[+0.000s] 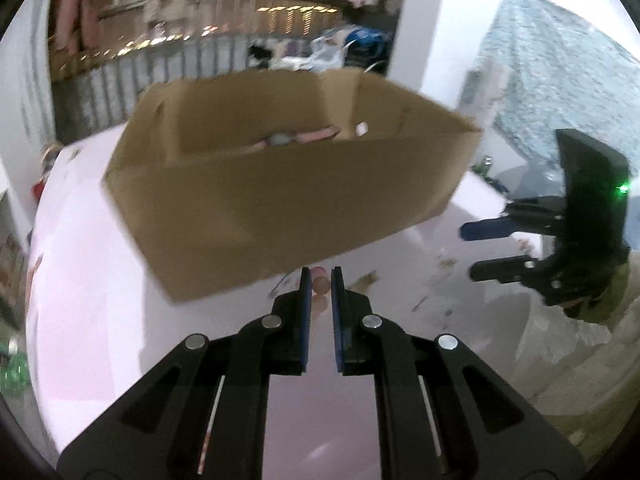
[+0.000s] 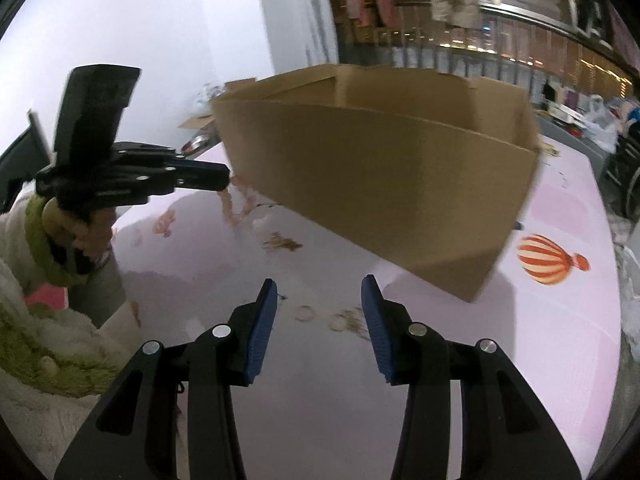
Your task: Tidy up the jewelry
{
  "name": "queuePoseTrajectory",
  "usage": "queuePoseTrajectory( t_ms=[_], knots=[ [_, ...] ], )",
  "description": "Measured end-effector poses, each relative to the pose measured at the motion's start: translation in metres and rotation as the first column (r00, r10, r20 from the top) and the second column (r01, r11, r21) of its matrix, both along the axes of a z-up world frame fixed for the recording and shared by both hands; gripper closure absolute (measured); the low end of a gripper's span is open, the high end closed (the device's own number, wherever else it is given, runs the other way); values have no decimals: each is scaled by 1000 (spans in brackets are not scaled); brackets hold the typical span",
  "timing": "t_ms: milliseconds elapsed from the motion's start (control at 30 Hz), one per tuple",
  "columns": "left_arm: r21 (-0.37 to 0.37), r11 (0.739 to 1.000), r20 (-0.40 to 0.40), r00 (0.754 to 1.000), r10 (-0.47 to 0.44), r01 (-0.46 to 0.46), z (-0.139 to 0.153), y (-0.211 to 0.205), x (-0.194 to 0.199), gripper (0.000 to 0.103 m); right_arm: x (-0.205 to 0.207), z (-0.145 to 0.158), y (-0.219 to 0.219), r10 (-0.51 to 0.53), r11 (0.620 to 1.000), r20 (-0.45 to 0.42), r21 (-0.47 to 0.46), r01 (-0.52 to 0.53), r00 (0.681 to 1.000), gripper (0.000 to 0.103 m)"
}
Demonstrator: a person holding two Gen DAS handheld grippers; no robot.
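My left gripper point(image 1: 320, 280) is shut on a pink bead bracelet point(image 1: 320, 286), which hangs from its tips in the right wrist view point(image 2: 234, 210), just in front of the open cardboard box point(image 1: 280, 196). The box point(image 2: 380, 184) holds some pink items point(image 1: 316, 134). My right gripper point(image 2: 318, 298) is open and empty above the pink table point(image 2: 304, 400), over small rings point(image 2: 306, 314) and a gold chain point(image 2: 354, 322). It shows at the right of the left wrist view point(image 1: 480, 250).
More loose jewelry lies on the table: a gold piece point(image 2: 282, 243) and a pink piece point(image 2: 166, 222). A hot-air balloon print point(image 2: 548, 260) marks the cloth right of the box. A white wall and cluttered shelves stand behind.
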State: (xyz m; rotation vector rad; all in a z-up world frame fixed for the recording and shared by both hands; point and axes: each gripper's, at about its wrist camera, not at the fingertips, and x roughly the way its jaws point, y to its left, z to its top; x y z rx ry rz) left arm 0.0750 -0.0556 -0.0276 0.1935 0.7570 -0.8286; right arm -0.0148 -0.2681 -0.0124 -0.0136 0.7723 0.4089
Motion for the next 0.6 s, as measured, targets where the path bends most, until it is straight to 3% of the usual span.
queuePoseTrajectory(
  t_ms=[67,200,333,500,600],
  knots=[
    [14,999,-7,999,36,-36,-3,8,3,90,3,-2,6,23,1000,-7,-9,-23,1000,64],
    [-7,998,22,998,55,-55,0,13,-2,67,4,-4,9,36,999,-18,-2,-36,999,66],
    [-22,999,31,999,-28,29,2,-5,-6,65,3,-5,6,27,1000,-25,8,-27,999,69],
    [55,988,41,988,-147,145,-12,-33,-14,65,2,-6,3,20,1000,-32,13,-20,999,74],
    [98,981,27,985,-173,170,-23,-46,-14,66,2,-8,2,17,1000,-35,18,-17,999,77]
  ],
)
